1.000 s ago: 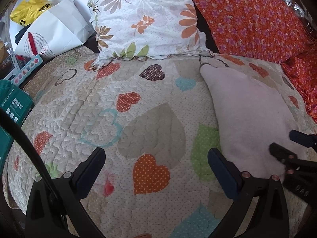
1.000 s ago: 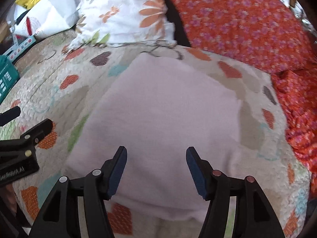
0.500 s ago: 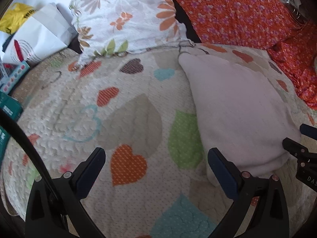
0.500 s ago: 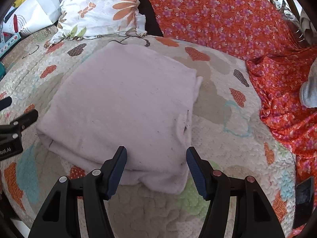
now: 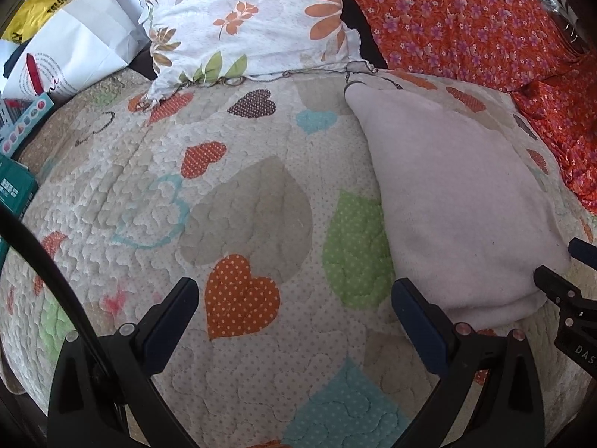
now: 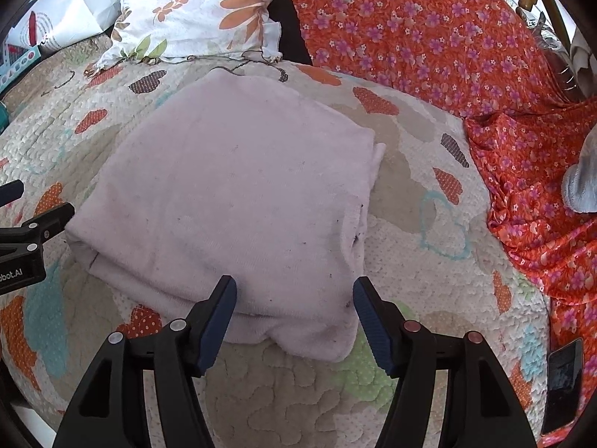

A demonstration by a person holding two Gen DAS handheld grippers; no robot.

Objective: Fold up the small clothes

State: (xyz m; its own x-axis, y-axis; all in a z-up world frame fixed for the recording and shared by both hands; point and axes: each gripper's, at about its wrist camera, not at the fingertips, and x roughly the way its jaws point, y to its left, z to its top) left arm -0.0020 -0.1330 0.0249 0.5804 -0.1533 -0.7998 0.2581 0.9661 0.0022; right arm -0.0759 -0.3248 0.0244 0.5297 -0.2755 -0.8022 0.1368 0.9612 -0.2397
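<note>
A pale pink garment [image 6: 231,194] lies folded into a rough rectangle on the heart-patterned quilt [image 6: 410,261]; it also shows at the right of the left wrist view [image 5: 459,201]. My right gripper [image 6: 294,317] is open and empty, hovering at the garment's near edge. My left gripper [image 5: 294,321] is open and empty over bare quilt [image 5: 224,205], left of the garment. The left gripper also shows at the left edge of the right wrist view [image 6: 22,239], and the right gripper at the right edge of the left wrist view [image 5: 571,291].
A floral white pillow [image 5: 253,18] and an orange flowered cloth [image 6: 447,37] lie at the back and right. White and yellow bags [image 5: 67,48] and a green box [image 5: 11,194] sit at the left. A dark phone [image 6: 563,384] and a grey item [image 6: 582,183] lie at the right.
Both grippers have drawn back from the garment, so more of the bed shows. The folded garment lies still, and both grippers stay open.
</note>
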